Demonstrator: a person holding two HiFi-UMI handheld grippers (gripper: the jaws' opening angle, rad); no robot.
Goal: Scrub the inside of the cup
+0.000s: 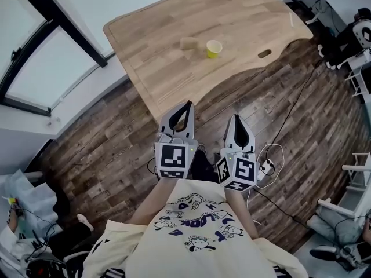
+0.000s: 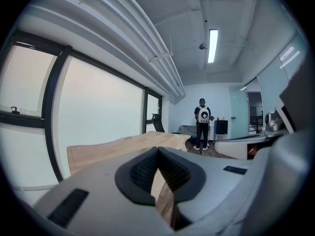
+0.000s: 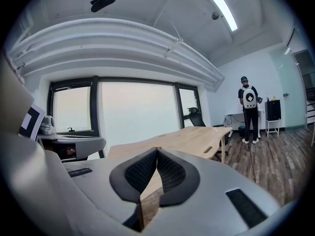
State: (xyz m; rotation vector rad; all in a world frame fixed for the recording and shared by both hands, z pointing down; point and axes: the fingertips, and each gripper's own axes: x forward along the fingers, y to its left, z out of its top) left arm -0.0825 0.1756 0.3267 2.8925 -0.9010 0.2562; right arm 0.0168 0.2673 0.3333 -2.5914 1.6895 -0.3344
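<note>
A small yellow cup (image 1: 214, 48) stands upright on the wooden table (image 1: 174, 68), well ahead of both grippers. Just left of it lies a tan, blurry object (image 1: 189, 43), perhaps a sponge. My left gripper (image 1: 190, 104) is held near the table's near edge, shut with nothing in it; in the left gripper view the left gripper (image 2: 157, 149) shows its tips meeting. My right gripper (image 1: 236, 118) hangs beside it over the floor, also shut and empty, and the right gripper (image 3: 157, 150) has its tips touching in its own view. The cup is hidden in both gripper views.
Dark wood floor (image 1: 116, 149) surrounds the table, with a cable and a power strip (image 1: 268, 167) at the right. Windows (image 1: 35, 68) run along the left. A person (image 2: 202, 123) stands at the far end of the room. Chairs and gear sit at the right edge.
</note>
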